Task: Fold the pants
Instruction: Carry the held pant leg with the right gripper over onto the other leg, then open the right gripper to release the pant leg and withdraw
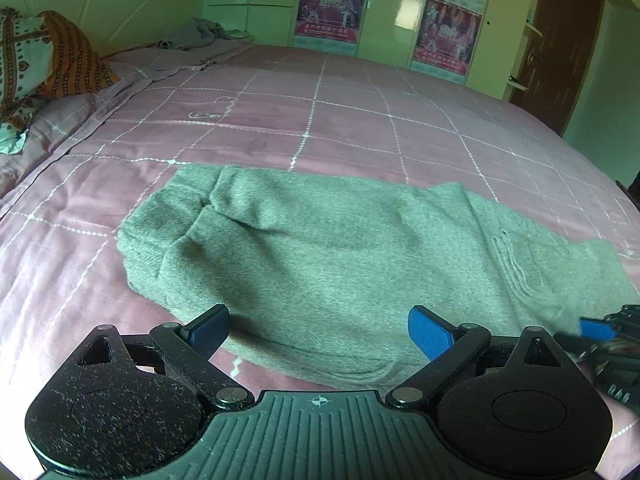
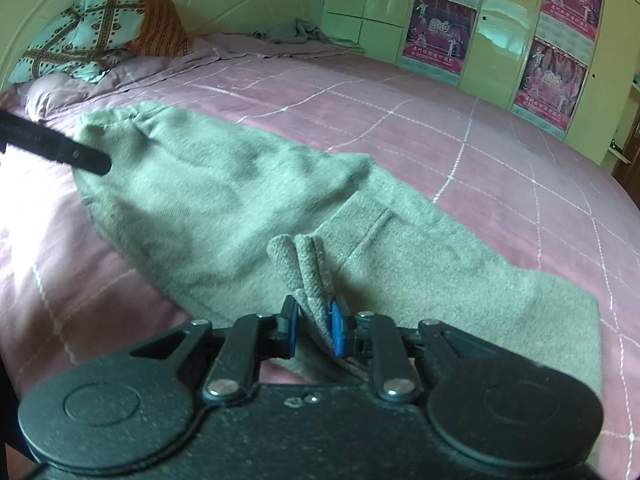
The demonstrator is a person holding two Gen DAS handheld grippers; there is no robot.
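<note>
Grey knit pants lie folded lengthwise on a pink checked bedspread. My left gripper is open and empty, its blue pads spread just above the pants' near edge. My right gripper is shut on a pinched fold of the pants, which stands up between its pads. The pants also show in the right wrist view, stretching away to the far left. The right gripper shows at the right edge of the left wrist view. A black part of the left gripper reaches in over the pants' far end.
Patterned pillows lie at the head of the bed on the left. A crumpled grey cloth lies at the far side. Green wardrobes with posters stand behind the bed, and a brown door is at the right.
</note>
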